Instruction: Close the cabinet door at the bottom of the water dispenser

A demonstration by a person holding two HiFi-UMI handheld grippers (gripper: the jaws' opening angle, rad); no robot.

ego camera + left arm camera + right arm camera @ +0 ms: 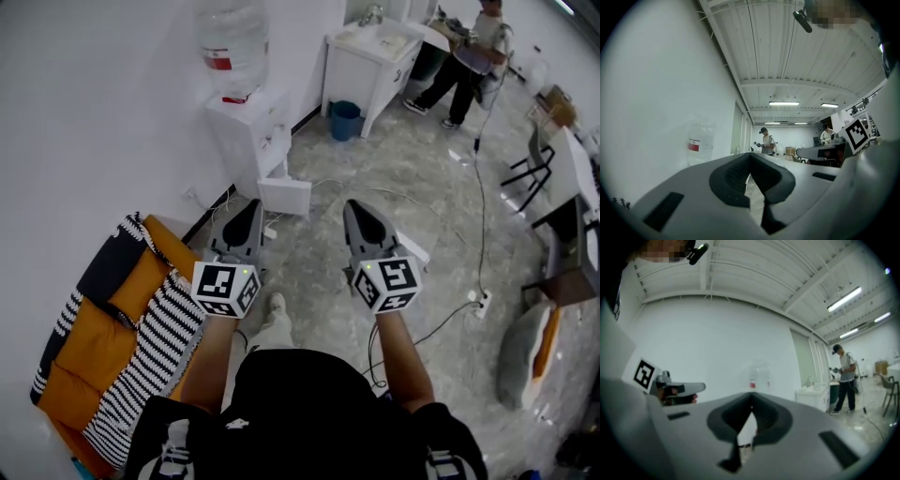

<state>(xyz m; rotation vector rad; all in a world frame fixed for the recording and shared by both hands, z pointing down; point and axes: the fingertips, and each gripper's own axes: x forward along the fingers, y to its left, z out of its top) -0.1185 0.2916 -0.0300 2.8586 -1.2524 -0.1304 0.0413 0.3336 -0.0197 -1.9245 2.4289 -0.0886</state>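
Two tools up in the head view, both empty and both short of the dispenser.

Far left on the floor is an orange and striped cushion (122,319). It's out of the path, so I'm ignoring it.

Left tool (251,208): its own view shows the pads pressed together at the tip, with nothing pinched between them. It points level towards the wall, and the bottle (700,143) shows off to the left of its nose.

The water dispenser (246,131) stands against the wall ahead. Its bottom cabinet door (284,195) is swung out into the room, a white panel at floor level just right of the dispenser base. It sits ahead of the gap between the tools, nearer the left one. No contact from either.

Right tool (357,208): jaws also pressed together, empty and level, further from the door than the left.

My read on the step is approach, and the door is not yet closed.

For the next move I'd bring a tool down low, since the door sits near the floor. I'd put the closed nose on the door's outer face near the free edge and push it back towards the dispenser body until it seats. No grasp is needed, so the jaws can stay as they are. From here I can't tell which edge carries the hinge, so I'd check that before pushing.
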